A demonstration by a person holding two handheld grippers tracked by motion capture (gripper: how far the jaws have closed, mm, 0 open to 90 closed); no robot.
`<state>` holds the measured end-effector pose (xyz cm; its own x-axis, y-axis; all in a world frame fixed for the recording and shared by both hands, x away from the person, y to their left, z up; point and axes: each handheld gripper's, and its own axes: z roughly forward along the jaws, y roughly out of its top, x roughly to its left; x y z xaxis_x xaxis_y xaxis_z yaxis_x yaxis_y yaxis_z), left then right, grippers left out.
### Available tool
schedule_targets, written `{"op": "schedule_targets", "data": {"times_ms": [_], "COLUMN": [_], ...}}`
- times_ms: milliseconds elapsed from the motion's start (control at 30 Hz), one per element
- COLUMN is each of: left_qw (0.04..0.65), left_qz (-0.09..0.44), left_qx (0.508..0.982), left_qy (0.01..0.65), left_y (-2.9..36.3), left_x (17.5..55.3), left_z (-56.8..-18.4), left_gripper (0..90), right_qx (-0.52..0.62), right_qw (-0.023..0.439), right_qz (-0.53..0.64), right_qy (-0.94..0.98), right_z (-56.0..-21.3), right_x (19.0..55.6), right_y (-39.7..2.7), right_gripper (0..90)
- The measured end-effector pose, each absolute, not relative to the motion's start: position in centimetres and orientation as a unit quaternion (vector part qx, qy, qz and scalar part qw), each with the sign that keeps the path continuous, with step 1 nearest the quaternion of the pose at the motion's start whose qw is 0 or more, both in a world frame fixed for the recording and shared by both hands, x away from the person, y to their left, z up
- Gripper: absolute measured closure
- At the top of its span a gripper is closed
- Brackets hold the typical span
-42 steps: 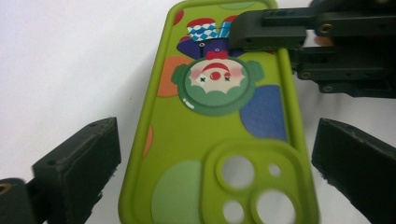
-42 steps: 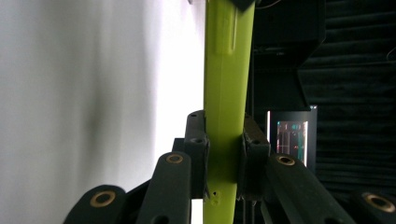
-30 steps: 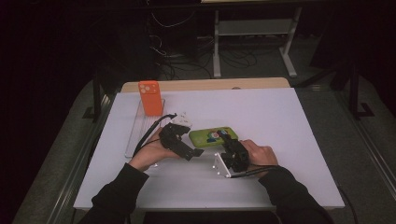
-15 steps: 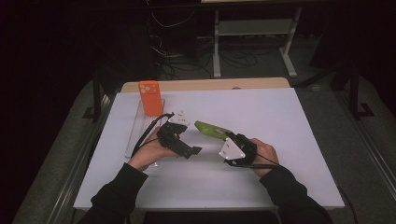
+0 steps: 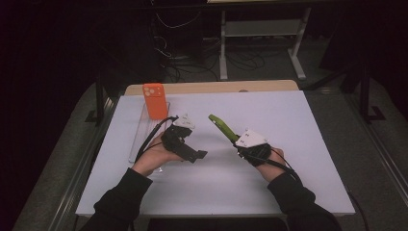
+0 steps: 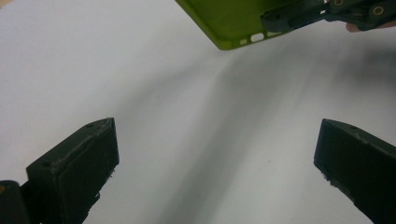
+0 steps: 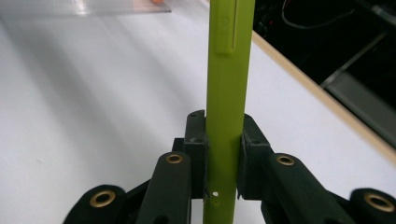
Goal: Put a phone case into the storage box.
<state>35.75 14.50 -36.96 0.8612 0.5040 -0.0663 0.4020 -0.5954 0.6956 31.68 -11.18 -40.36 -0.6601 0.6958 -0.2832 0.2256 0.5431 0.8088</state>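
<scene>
So, status left to right in the high view. Clear tray (image 5: 139,137) sits at left of the white table (image 5: 308,144), orange phone (image 5: 155,101) standing at its far end, untouched. Left gripper (image 5: 192,155) hangs just right of the tray, jaws wide apart with nothing between them; its own view has bare table between the black jaws and the green case (image 6: 233,23) in the upper right corner. The case (image 5: 222,127) is centre frame, lifted off the table and tilted on edge, pointing up-left. Right gripper (image 5: 239,144) is clamped on its near end; in the right gripper view both pads pinch the thin edge of the case (image 7: 229,93).

Judgement: pickup of the case is done. Left to do, probably: bring case and orange phone together, or hand the case over to the left gripper. Can't tell which.
</scene>
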Motion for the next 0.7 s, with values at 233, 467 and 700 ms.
{"op": "schedule_targets", "data": {"times_ms": [233, 467, 700], "left_qw": [0.378, 0.392, 0.413], "left_qz": [0.068, 0.075, 0.074], "left_qx": [0.886, 0.876, 0.864], "left_qy": [0.261, 0.270, 0.279], "left_y": [14.6, 14.5, 14.3], "left_x": [35.9, 35.9, 36.1], "left_z": [-36.8, -36.7, -36.5], "left_gripper": [0.0, 0.0, 0.0], "right_qx": [0.328, 0.385, 0.385], "right_qw": [0.241, 0.170, 0.167], "right_qz": [0.424, 0.462, 0.468], "right_qy": [0.809, 0.781, 0.778], "right_z": [-40.1, -39.9, -39.8], "right_x": [32.5, 32.9, 32.9], "right_y": [-12.1, -12.9, -13.0], "right_gripper": [75.6, 75.6, 75.6]}}
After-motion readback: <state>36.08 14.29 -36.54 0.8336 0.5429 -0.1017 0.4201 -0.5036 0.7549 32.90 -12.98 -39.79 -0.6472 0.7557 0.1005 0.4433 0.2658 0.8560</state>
